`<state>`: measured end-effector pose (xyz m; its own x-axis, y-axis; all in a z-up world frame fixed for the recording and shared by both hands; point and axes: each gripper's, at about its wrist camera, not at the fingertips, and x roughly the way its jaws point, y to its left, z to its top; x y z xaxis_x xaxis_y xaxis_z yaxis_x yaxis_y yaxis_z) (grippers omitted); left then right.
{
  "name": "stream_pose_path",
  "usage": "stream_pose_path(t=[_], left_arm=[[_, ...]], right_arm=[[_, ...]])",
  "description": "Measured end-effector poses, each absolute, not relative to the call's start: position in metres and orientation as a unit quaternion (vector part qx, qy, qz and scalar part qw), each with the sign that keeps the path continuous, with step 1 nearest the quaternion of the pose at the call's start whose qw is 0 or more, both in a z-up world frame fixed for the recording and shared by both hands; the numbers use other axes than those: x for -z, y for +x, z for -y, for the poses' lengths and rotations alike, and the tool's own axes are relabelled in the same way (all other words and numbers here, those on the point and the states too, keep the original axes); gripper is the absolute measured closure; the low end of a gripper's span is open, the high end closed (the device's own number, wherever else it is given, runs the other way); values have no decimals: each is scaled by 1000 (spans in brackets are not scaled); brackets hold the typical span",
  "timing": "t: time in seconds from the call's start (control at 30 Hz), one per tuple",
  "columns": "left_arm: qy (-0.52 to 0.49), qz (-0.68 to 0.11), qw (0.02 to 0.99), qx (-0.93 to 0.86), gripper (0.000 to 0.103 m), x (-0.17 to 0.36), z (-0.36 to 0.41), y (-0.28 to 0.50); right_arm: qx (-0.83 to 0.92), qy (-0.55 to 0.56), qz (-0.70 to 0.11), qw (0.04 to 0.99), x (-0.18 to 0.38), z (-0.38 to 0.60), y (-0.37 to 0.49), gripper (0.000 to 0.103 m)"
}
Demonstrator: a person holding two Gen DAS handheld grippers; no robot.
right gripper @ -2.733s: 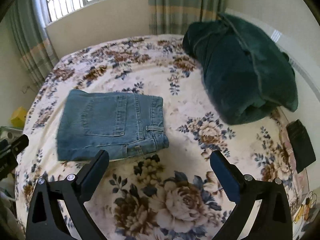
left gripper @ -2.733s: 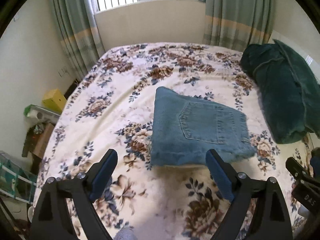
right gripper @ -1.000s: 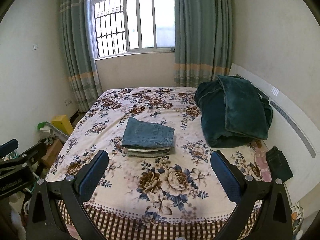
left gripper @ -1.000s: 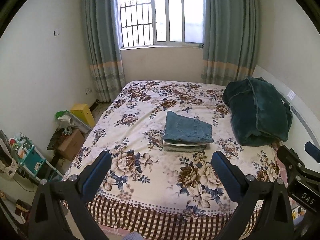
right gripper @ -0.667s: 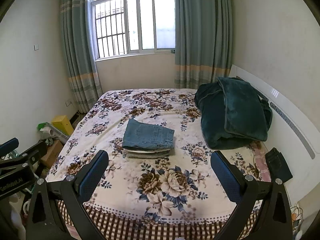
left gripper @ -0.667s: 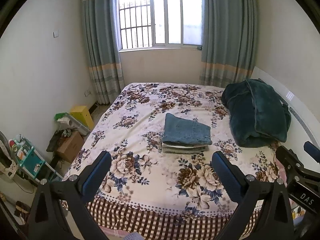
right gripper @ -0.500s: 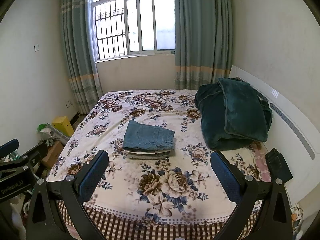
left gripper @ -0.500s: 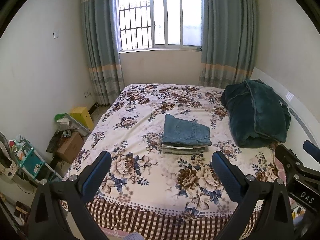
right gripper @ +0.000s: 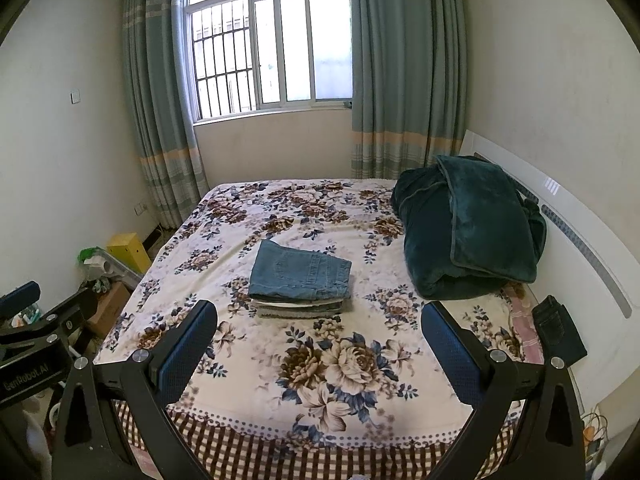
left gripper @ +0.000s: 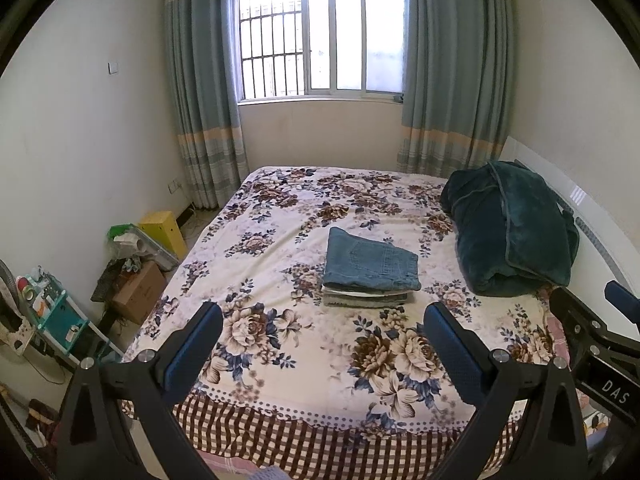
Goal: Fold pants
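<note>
With the folded jeans (left gripper: 370, 258) squared atop the stack on the bed (left gripper: 280, 344), keep the left tool (left gripper: 320, 338) and right tool (right gripper: 318, 338) released, empty and well clear.

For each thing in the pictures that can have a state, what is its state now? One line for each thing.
Left gripper: open, holding nothing.
Right gripper: open, holding nothing.
Blue jeans: folded, on top of a stack of folded clothes.
Green blanket: folded in a heap by the headboard.
Curtains: drawn open.
Dark pants: folded, at the bed's right edge.
</note>
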<state>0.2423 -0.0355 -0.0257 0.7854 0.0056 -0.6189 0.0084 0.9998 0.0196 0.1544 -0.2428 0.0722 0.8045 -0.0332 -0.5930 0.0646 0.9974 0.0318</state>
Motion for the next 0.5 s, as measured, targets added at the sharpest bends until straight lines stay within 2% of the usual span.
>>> stream_pose_path(t=[0.5], left_arm=[[10,-324,946,-8,0,22,36,235]], right_arm=[[26,27,-311,950,-74,240,150,0]])
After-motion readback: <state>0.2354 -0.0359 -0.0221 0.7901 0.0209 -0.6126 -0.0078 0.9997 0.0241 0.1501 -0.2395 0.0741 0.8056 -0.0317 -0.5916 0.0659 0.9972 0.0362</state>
